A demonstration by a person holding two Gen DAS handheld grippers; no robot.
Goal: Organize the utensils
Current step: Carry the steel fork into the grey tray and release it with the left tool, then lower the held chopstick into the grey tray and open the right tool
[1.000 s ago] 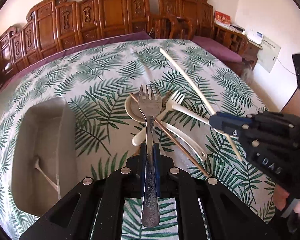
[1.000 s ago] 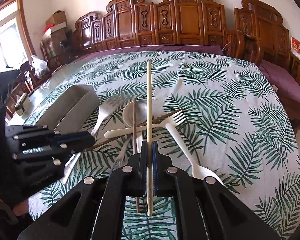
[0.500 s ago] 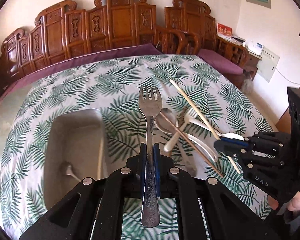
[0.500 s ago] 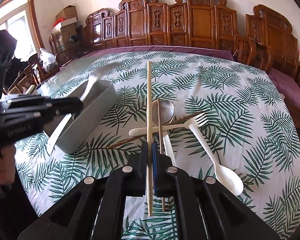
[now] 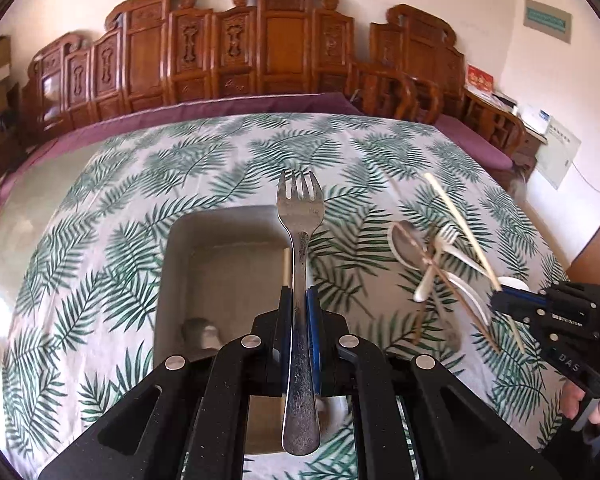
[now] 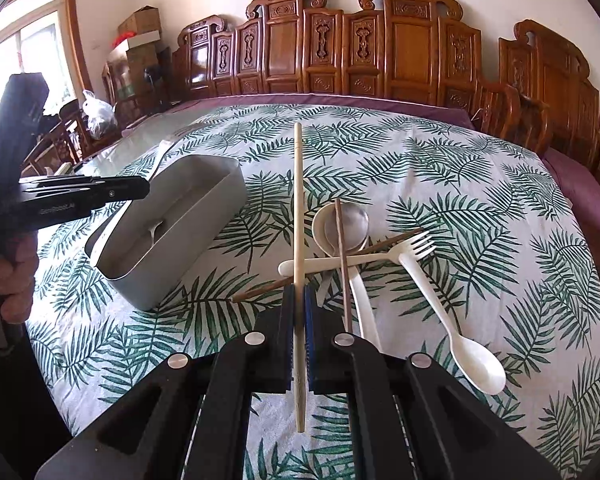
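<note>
Left gripper (image 5: 300, 304) pinches the fork (image 5: 300, 240) over the bin (image 5: 220, 264), ready to drop. Right gripper (image 6: 299, 308) clamps a chopstick (image 6: 298, 208) above the pile (image 6: 352, 248), queued for binning.

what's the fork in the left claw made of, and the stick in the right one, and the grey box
Fork: metal, likely stainless steel; it shines silver and looks scuffed on the handle.
Stick: pale, matte and plain, probably bamboo or light wood; a chopstick by its shape.
Grey box: smooth, matte, with rounded corners; looks like plastic, though painted metal is possible.
</note>
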